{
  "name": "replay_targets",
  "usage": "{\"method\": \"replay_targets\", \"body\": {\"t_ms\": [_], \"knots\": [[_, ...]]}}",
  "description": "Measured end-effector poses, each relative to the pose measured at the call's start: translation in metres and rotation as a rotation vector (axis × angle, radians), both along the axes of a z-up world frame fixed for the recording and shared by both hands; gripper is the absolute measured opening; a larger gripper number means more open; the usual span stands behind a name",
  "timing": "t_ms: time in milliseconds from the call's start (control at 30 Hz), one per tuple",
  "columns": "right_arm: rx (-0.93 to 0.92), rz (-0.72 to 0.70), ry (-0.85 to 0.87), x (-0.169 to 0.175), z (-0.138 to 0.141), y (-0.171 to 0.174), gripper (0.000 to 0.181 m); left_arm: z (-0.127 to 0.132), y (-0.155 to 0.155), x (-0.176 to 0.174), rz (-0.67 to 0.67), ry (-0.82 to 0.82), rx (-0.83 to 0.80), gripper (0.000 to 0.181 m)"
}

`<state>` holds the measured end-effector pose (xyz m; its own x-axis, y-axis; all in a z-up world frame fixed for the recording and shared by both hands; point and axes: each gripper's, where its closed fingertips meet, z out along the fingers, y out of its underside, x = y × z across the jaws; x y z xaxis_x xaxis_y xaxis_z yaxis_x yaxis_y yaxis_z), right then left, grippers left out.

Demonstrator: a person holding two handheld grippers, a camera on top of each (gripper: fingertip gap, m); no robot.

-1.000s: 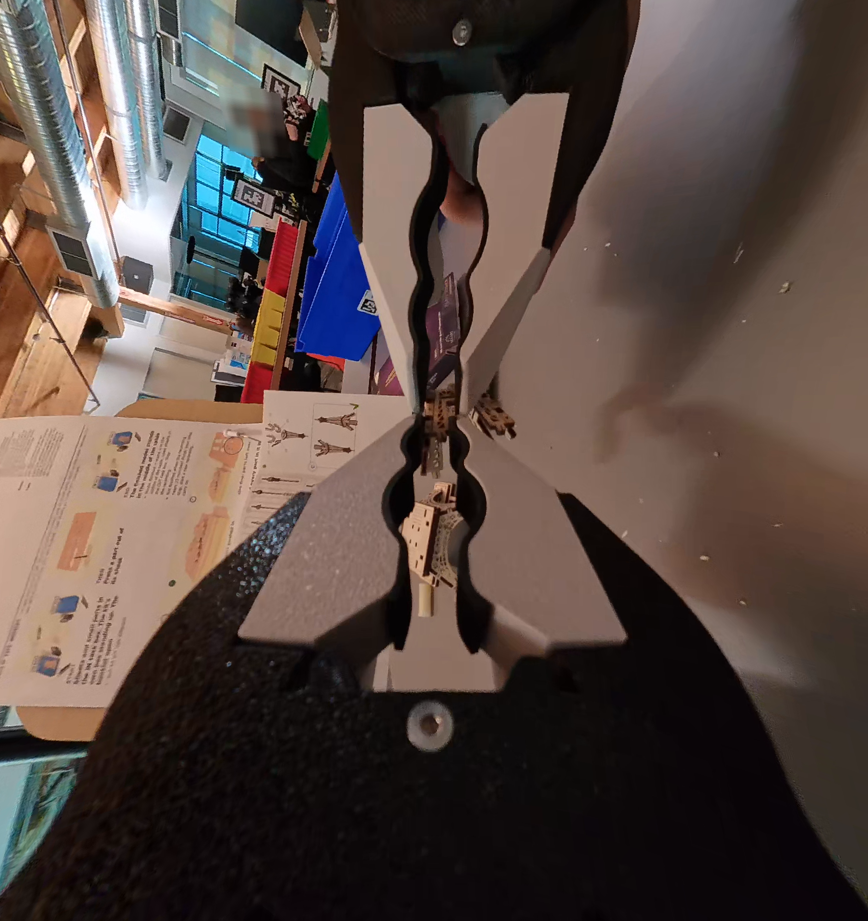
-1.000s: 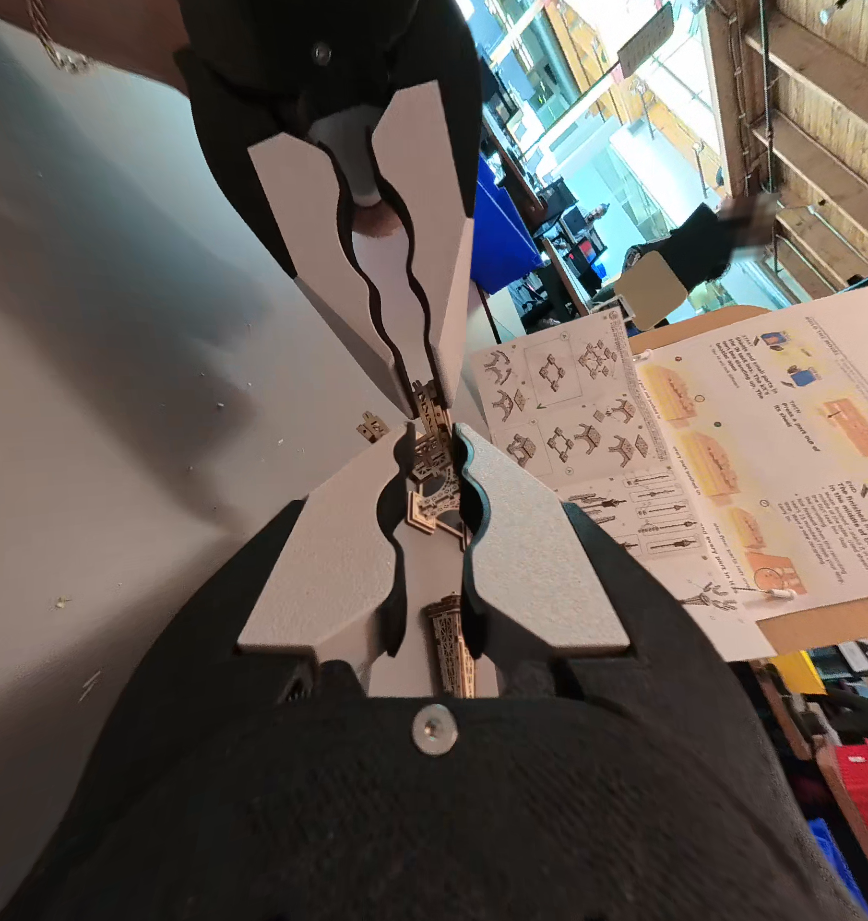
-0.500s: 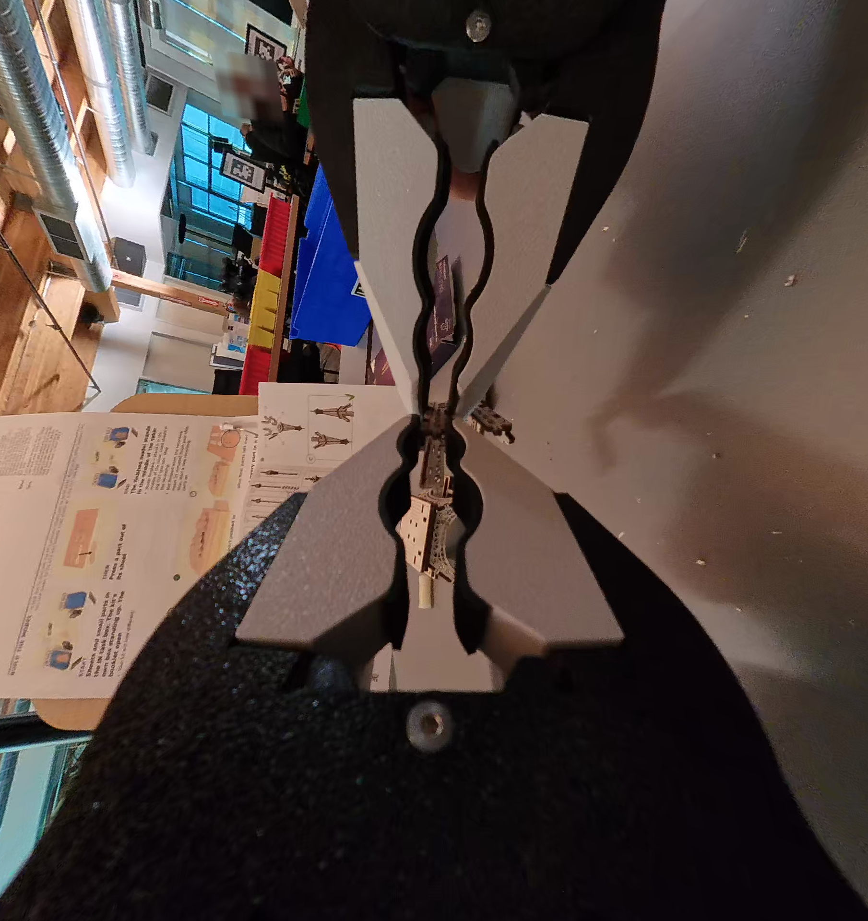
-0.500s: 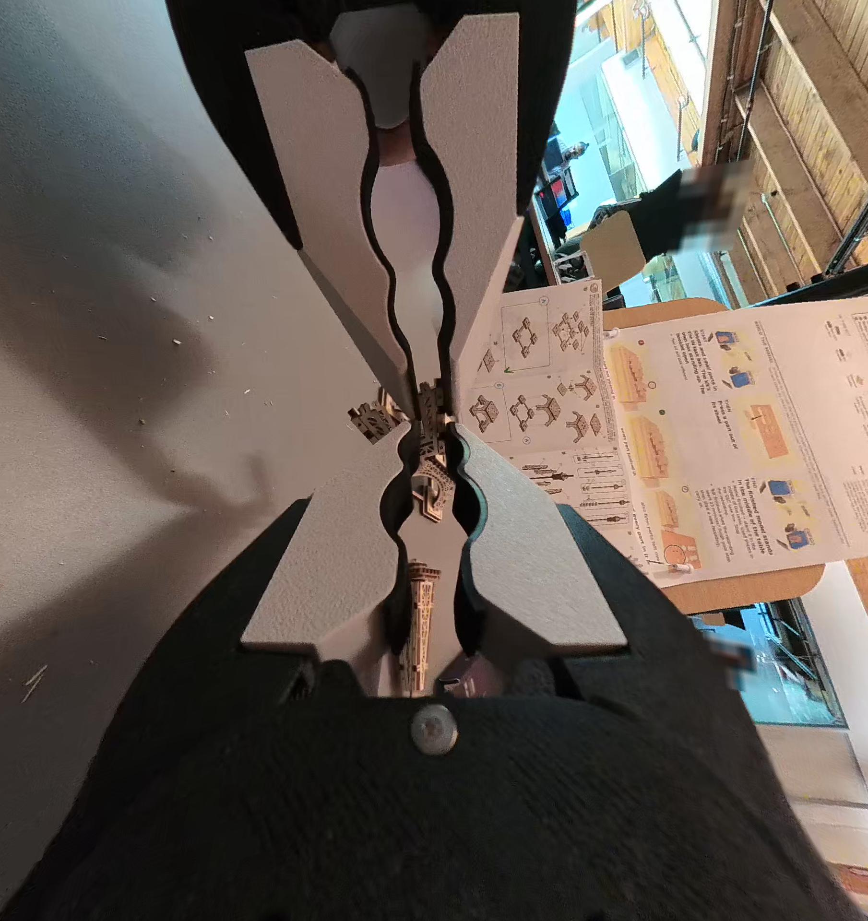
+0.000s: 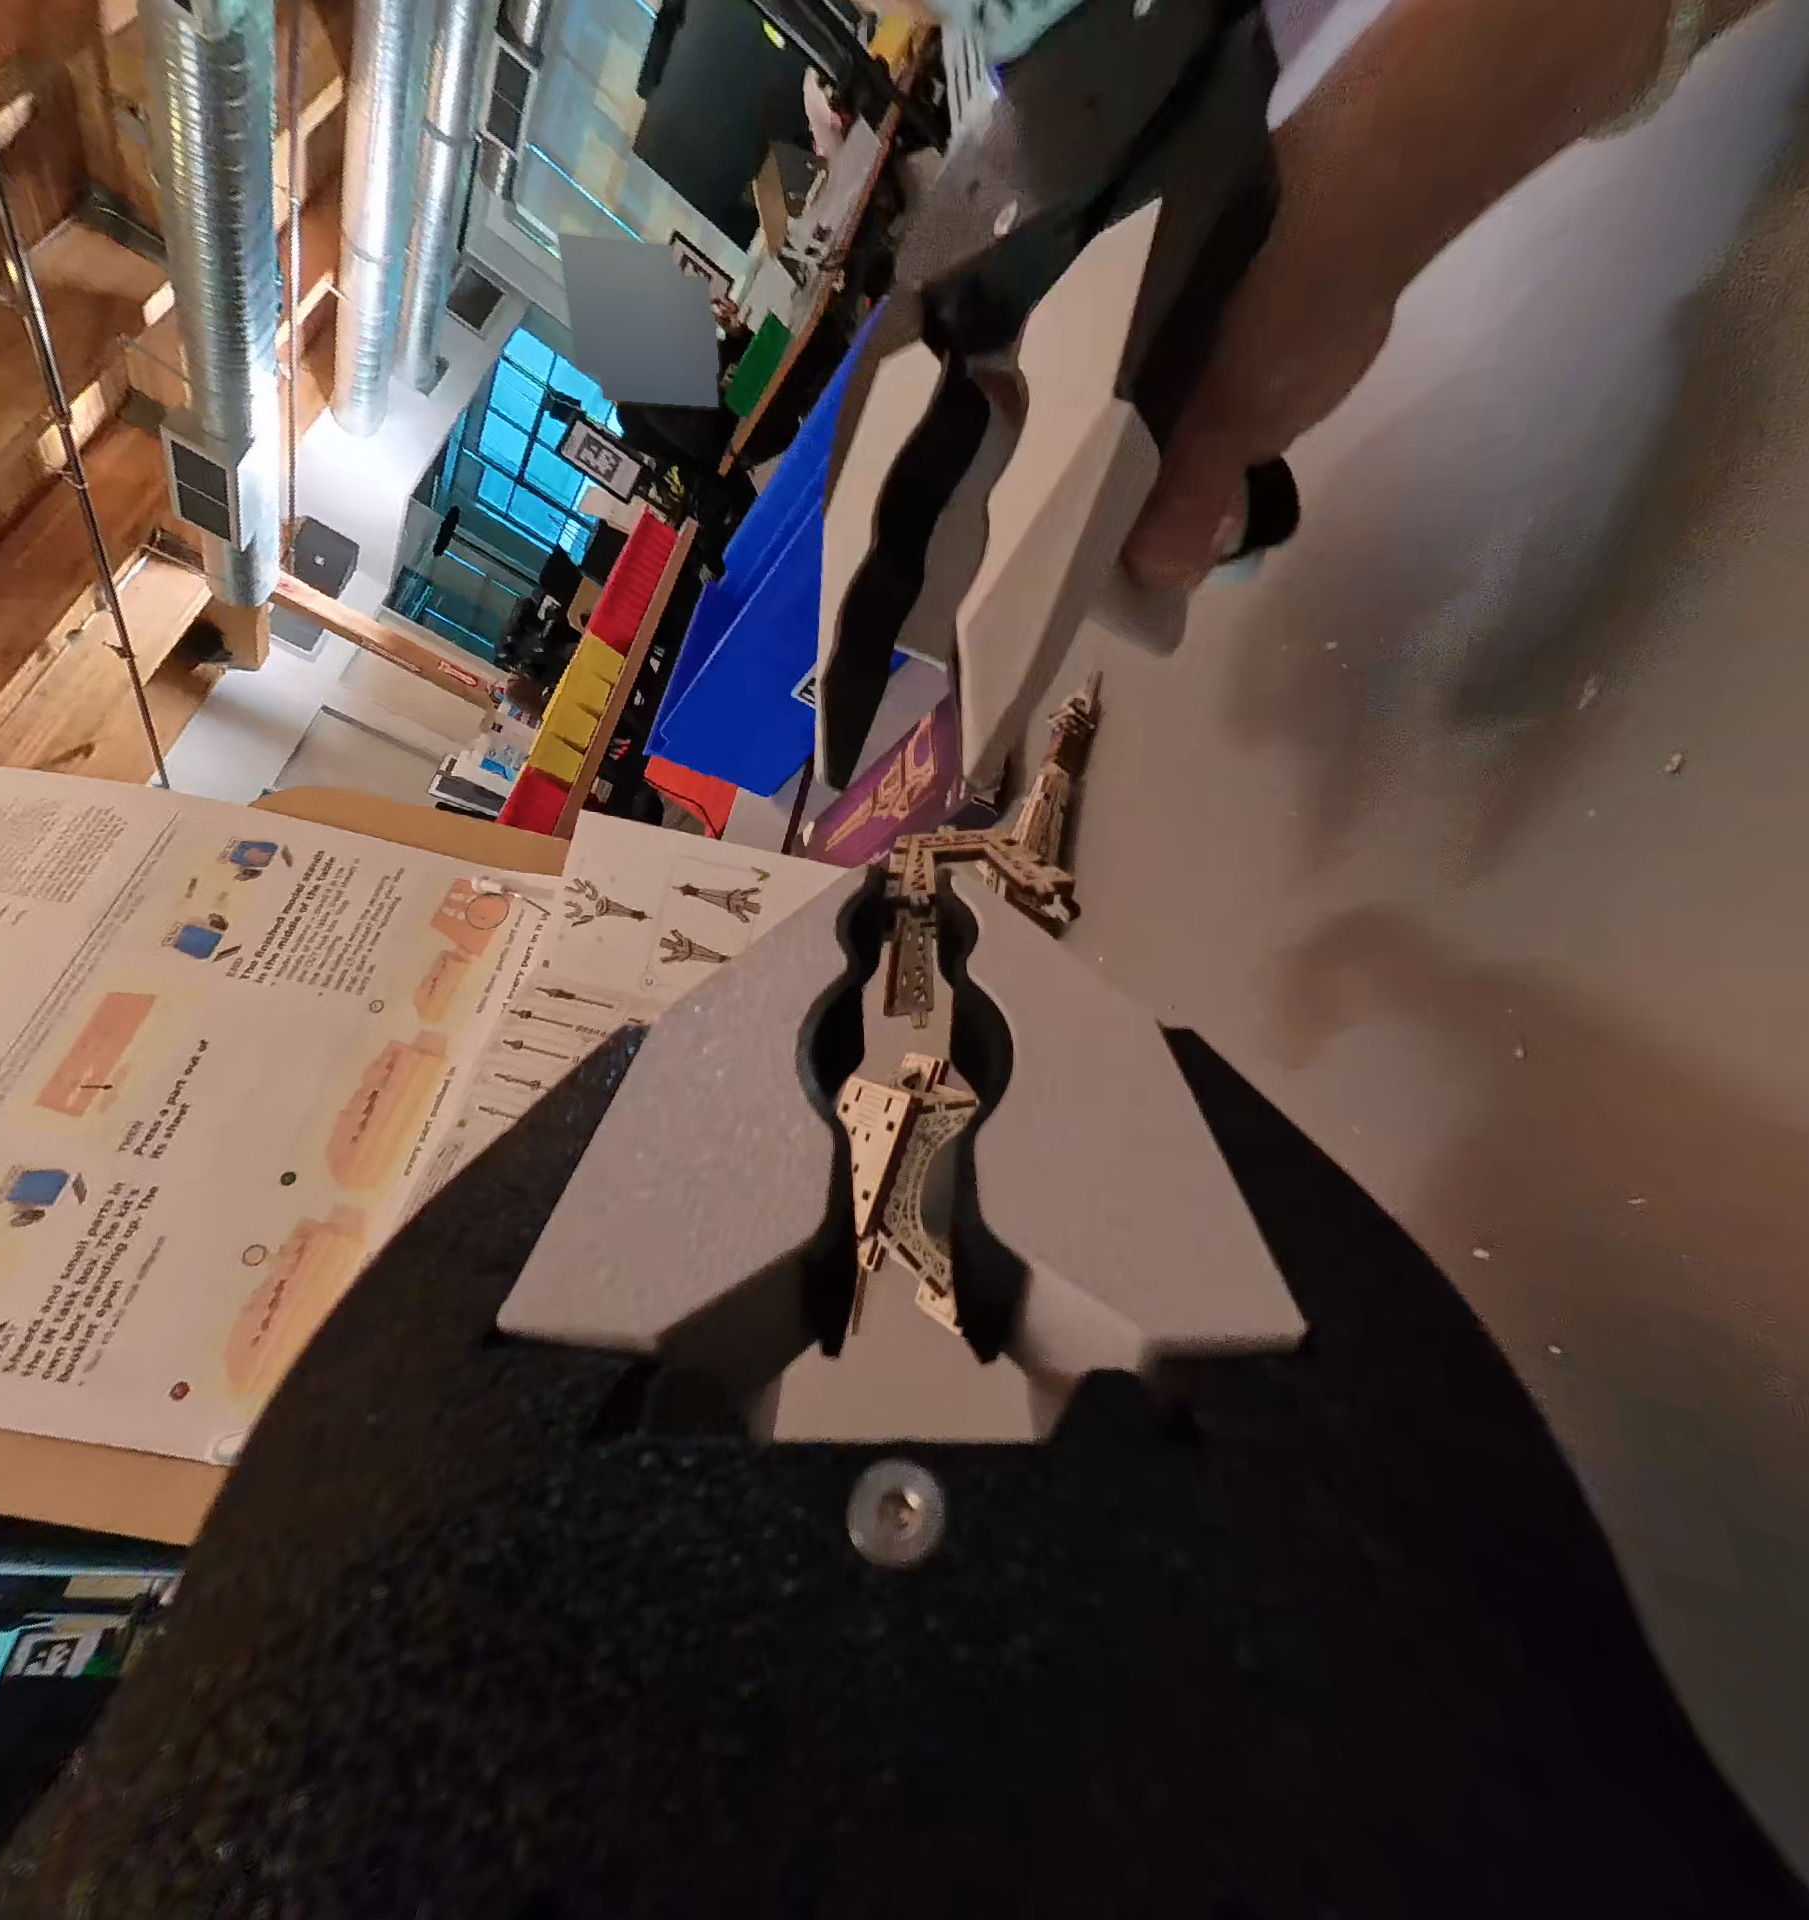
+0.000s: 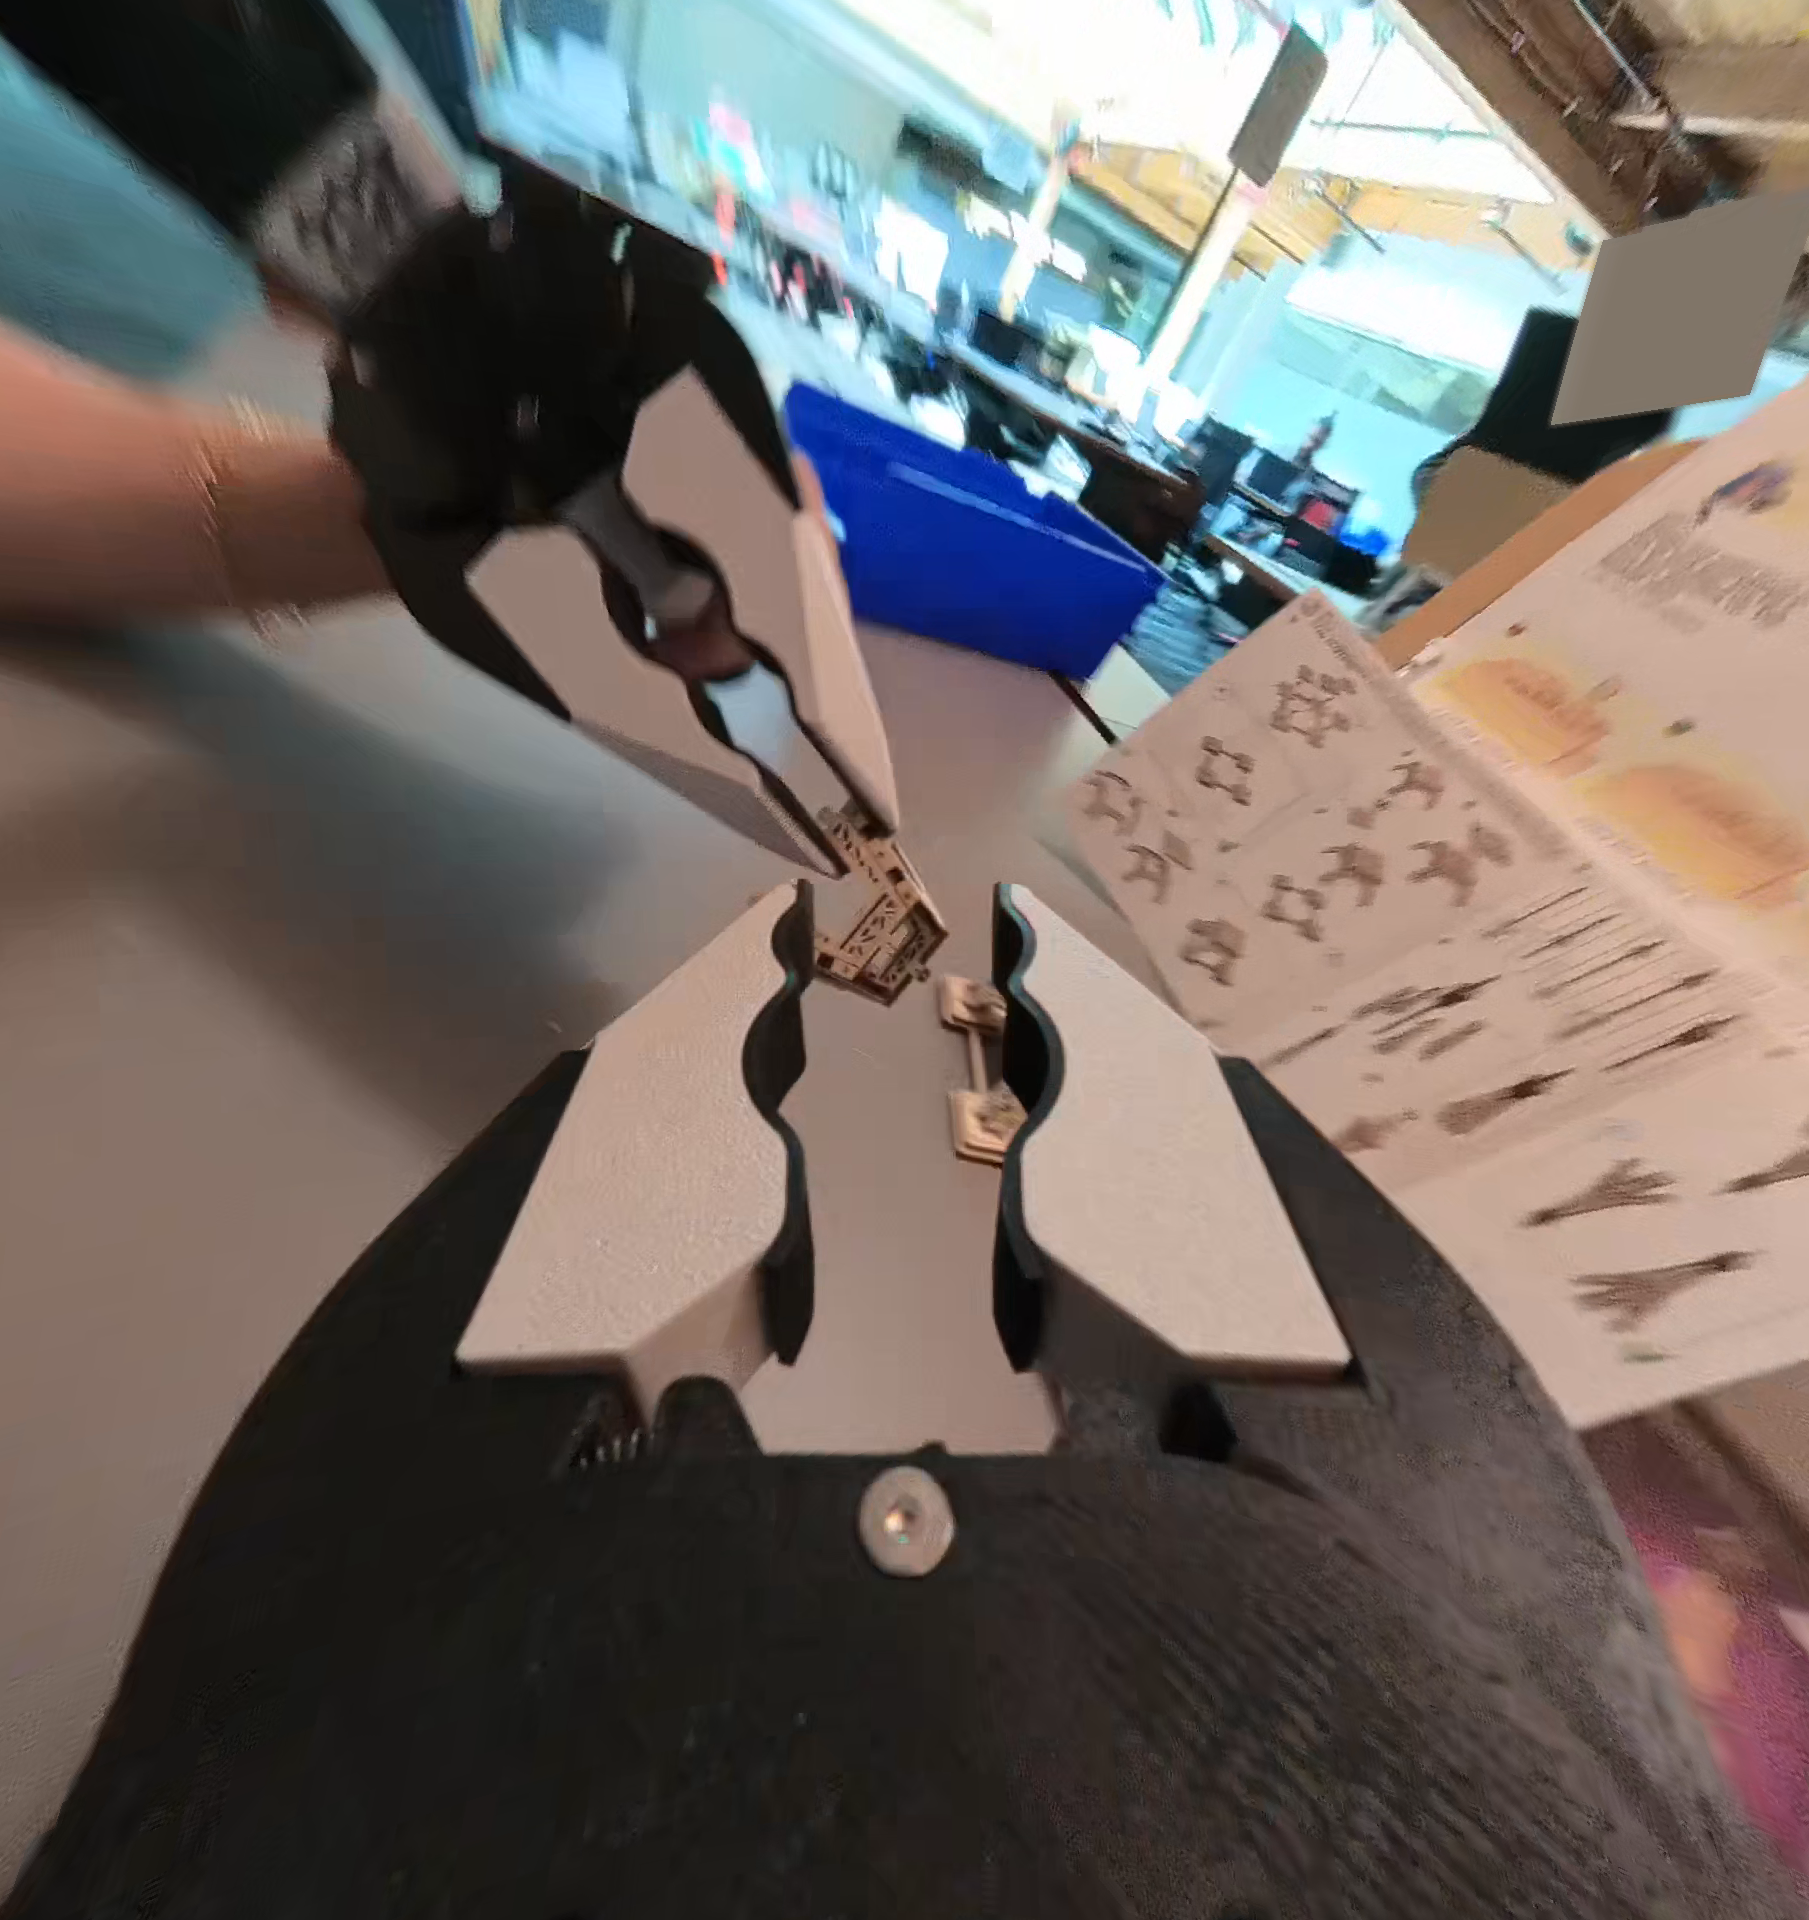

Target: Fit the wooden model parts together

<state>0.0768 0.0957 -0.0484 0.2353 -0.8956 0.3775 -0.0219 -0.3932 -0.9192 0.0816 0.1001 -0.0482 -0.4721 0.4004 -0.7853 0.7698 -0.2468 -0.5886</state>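
My left gripper (image 5: 905,883) is shut on a wooden tower model: its arched base (image 5: 905,1164) sits between the fingers and a lattice section (image 5: 910,956) runs out past the tips. A spired tower section (image 5: 1056,790) lies just beyond the tips; I cannot tell whether it is joined on. My right gripper (image 6: 898,904) is open and empty, facing the left gripper (image 6: 858,831) and the lattice piece (image 6: 879,925) it holds. In the left wrist view the right gripper (image 5: 910,769) hangs open above the model. A small wooden part (image 6: 973,1070) lies on the table, half hidden by my right finger.
The grey table (image 5: 1502,935) carries wood crumbs. Instruction sheets on cardboard (image 5: 204,1039) lie to one side and also show in the right wrist view (image 6: 1502,935). A purple box (image 5: 879,800) and blue bins (image 5: 765,623) stand behind. A person's hand (image 5: 1295,364) holds the right gripper.
My right gripper has opened, let go of the spired tower section and pulled back from the left gripper. The left gripper has stayed shut on the model.
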Motion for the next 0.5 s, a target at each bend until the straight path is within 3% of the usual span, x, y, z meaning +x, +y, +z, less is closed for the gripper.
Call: {"method": "replay_targets", "body": {"t_ms": [33,167,267,367,433,500], "knots": [[0.121,0.032,-0.015,-0.002,0.006,-0.001,0.035,0.002,0.001,-0.001,-0.011,0.012,-0.002,0.006],[0.492,0.144,-0.014,-0.005,0.017,-0.006,0.046,0.007,0.004,-0.006,-0.047,0.008,-0.046,0.007],[0.648,0.228,0.045,-0.004,0.011,-0.001,0.056,0.006,0.008,-0.013,-0.076,-0.132,-0.153,0.007],[0.633,0.259,0.081,-0.003,0.002,0.006,0.058,0.004,0.01,-0.02,-0.071,-0.304,-0.261,0.006],[0.574,0.255,0.104,-0.002,-0.005,0.01,0.063,0.007,0.013,-0.026,-0.078,-0.333,-0.308,0.006],[0.549,0.295,0.081,-0.006,-0.002,0.017,0.045,0.009,0.014,-0.027,-0.078,-0.339,-0.317,0.006]]}}
